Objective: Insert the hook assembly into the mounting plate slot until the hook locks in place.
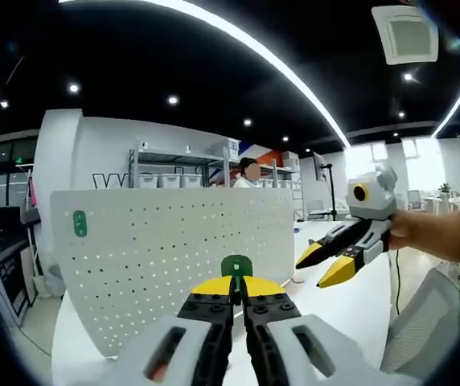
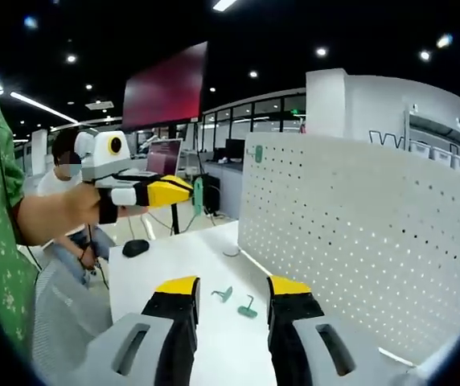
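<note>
Left gripper view: left gripper (image 1: 237, 288) clenched on green hook (image 1: 236, 266), lower part hidden between tips, before pegboard (image 1: 166, 257). Right gripper (image 1: 332, 264) at 3 o'clock, spread, empty. Right gripper view: two spare hooks (image 2: 236, 301) on table (image 2: 174, 265), small, shape unclear.

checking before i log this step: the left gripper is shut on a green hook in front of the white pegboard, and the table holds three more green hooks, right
Nearly. The count is off: the right gripper view shows two small green plastic hooks lying on the white table, not three. The rest holds: the left gripper is shut on a green hook in front of the white perforated pegboard.
</note>
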Action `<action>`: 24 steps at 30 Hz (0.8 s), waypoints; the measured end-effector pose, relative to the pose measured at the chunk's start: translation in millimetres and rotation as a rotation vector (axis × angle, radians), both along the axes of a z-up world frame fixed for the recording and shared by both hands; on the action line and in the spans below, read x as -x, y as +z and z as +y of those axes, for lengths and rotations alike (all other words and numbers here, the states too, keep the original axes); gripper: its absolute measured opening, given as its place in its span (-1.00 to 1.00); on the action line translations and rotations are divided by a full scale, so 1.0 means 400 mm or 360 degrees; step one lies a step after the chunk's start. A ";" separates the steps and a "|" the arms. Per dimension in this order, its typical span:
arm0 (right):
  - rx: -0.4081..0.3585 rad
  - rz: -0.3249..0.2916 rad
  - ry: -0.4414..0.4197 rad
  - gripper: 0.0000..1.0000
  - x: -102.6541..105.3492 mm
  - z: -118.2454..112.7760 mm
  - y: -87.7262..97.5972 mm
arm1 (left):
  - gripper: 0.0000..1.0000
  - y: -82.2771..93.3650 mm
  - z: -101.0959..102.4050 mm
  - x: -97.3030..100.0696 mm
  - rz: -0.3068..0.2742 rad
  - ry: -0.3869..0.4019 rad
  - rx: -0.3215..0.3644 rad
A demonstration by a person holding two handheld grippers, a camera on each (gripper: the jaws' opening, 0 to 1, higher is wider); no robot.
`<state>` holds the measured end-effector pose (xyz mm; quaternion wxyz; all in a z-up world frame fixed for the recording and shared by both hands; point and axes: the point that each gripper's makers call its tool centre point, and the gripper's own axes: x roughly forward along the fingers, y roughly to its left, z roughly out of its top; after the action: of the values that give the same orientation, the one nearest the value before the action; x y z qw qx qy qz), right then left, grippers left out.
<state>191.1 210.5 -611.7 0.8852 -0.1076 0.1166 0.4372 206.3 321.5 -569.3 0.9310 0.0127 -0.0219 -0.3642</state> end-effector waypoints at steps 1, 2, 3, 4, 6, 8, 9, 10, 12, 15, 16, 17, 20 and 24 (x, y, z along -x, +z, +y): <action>0.0016 -0.0012 -0.0023 -0.32 -0.002 -0.006 0.001 | -0.94 0.002 0.001 -0.001 0.0003 0.0002 0.0009; 0.0017 -0.0019 -0.0037 -0.32 -0.003 -0.009 0.004 | -0.94 0.005 0.005 -0.005 0.0010 0.0011 0.0020; 0.0011 -0.0028 -0.0064 -0.32 -0.006 -0.014 0.008 | -0.94 0.007 0.008 -0.008 0.0007 0.0026 0.0022; 0.0008 -0.0028 -0.0073 -0.32 -0.007 -0.016 0.010 | -0.94 0.009 0.010 -0.011 0.0007 0.0031 0.0024; -0.0024 -0.0053 -0.0125 -0.32 -0.014 -0.028 0.024 | -0.94 0.017 0.017 -0.021 0.0007 0.0059 0.0032; -0.0073 -0.0067 -0.0178 -0.32 -0.021 -0.039 0.041 | -0.94 0.026 0.027 -0.035 0.0008 0.0097 0.0049; -0.0105 -0.0103 -0.0220 -0.32 -0.029 -0.048 0.055 | -0.94 0.033 0.033 -0.045 0.0005 0.0122 0.0067; -0.0122 -0.0108 -0.0236 -0.32 -0.031 -0.053 0.061 | -0.94 0.036 0.038 -0.052 0.0008 0.0138 0.0074; -0.0147 -0.0116 -0.0276 -0.30 -0.034 -0.064 0.073 | -0.94 0.045 0.048 -0.070 0.0007 0.0178 0.0082; -0.0141 -0.0216 -0.0351 -0.28 -0.040 -0.083 0.105 | -0.94 0.063 0.069 -0.101 -0.0004 0.0250 0.0104; -0.0150 -0.0226 -0.0359 -0.27 -0.039 -0.086 0.112 | -0.94 0.069 0.077 -0.112 -0.0010 0.0277 0.0115; -0.0165 -0.0231 -0.0375 -0.25 -0.039 -0.092 0.119 | -0.94 0.076 0.086 -0.126 -0.0010 0.0299 0.0133; -0.0160 -0.0248 -0.0410 -0.22 -0.040 -0.106 0.124 | -0.94 0.087 0.109 -0.160 -0.0007 0.0388 0.0154; -0.0137 -0.0269 -0.0425 -0.20 -0.037 -0.113 0.123 | -0.93 0.094 0.130 -0.201 -0.0007 0.0463 0.0163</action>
<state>205.7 165.1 -562.6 0.9459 -0.0895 0.0361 0.3098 286.7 373.4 -531.9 0.9733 -0.0310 -0.0403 -0.2238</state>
